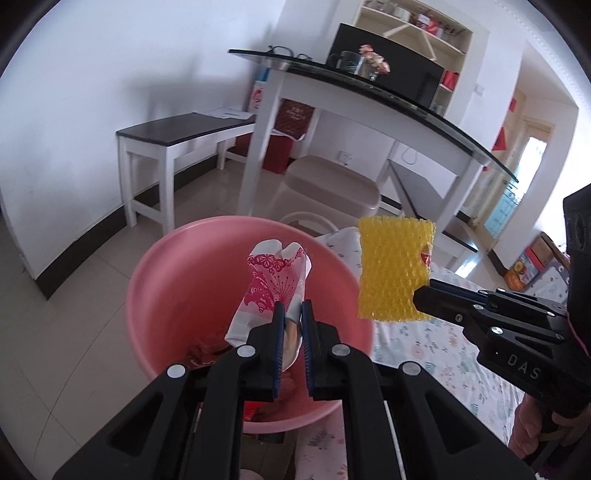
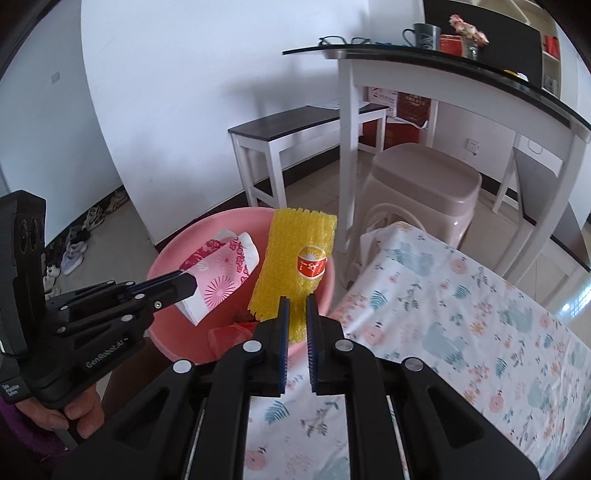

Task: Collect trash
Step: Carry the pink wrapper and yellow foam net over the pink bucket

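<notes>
My left gripper (image 1: 292,314) was clamped on a crumpled white paper wrapper w/ pink-red floral print (image 1: 273,280), held over the round pink plastic basin (image 1: 166,280). My right gripper (image 2: 297,308) was pinched shut on the lower edge of a yellow foam-mesh fruit sleeve (image 2: 295,254) w/ a round orange-red sticker (image 2: 312,263); the sleeve stood upright over the basin's rim on the bed side. Both pieces of trash were in the air, not yet dropped.

Inside the basin, some red scraps (image 2: 231,334) already lay at the bottom. The basin sat on the tiled floor (image 1: 74,332), right against a bed w/ white floral-print sheet (image 2: 461,314).

Beyond that stood a beige plastic stool (image 2: 424,184), then a white-legged tabletop w/ black glass surface (image 2: 480,70) carrying a dark mug (image 2: 424,35) & a small vase of pink flowers (image 2: 469,33). A low dark-topped white bench (image 2: 295,122) stood by the white wall, and shoes (image 2: 77,240) lay along the skirting at far left.
</notes>
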A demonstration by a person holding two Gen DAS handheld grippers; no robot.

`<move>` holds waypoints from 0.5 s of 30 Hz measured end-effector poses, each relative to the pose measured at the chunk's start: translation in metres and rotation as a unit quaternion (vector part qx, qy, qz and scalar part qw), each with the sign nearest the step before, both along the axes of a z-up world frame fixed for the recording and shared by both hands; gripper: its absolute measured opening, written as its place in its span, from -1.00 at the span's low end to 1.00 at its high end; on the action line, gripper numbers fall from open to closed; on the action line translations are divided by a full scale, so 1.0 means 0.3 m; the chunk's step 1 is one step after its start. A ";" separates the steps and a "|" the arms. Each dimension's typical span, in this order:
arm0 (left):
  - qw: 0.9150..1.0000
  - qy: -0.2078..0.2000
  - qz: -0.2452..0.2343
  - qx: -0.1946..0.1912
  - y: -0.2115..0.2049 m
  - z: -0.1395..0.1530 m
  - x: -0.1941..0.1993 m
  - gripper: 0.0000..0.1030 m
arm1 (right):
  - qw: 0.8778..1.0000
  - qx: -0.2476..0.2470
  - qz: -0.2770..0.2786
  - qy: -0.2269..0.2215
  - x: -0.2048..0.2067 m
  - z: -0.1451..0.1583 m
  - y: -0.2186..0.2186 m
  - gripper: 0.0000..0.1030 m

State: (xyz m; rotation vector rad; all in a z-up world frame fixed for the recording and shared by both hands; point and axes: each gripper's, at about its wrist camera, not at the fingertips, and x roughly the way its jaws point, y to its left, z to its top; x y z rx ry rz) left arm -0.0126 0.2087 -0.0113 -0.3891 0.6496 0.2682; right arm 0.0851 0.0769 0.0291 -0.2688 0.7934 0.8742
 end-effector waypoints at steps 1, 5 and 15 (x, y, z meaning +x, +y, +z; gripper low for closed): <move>1.000 0.002 0.004 0.000 0.007 -0.003 0.003 -0.84 | 1.000 -0.001 0.003 0.001 -0.001 -0.004 0.010 -0.82; 1.000 0.011 0.021 -0.003 0.035 -0.023 -0.001 -0.84 | 1.000 -0.009 0.013 0.005 -0.012 -0.020 0.046 -0.83; 0.998 0.033 0.055 0.004 0.080 -0.064 0.001 -0.83 | 0.999 -0.031 0.020 0.009 -0.021 -0.064 0.118 -0.83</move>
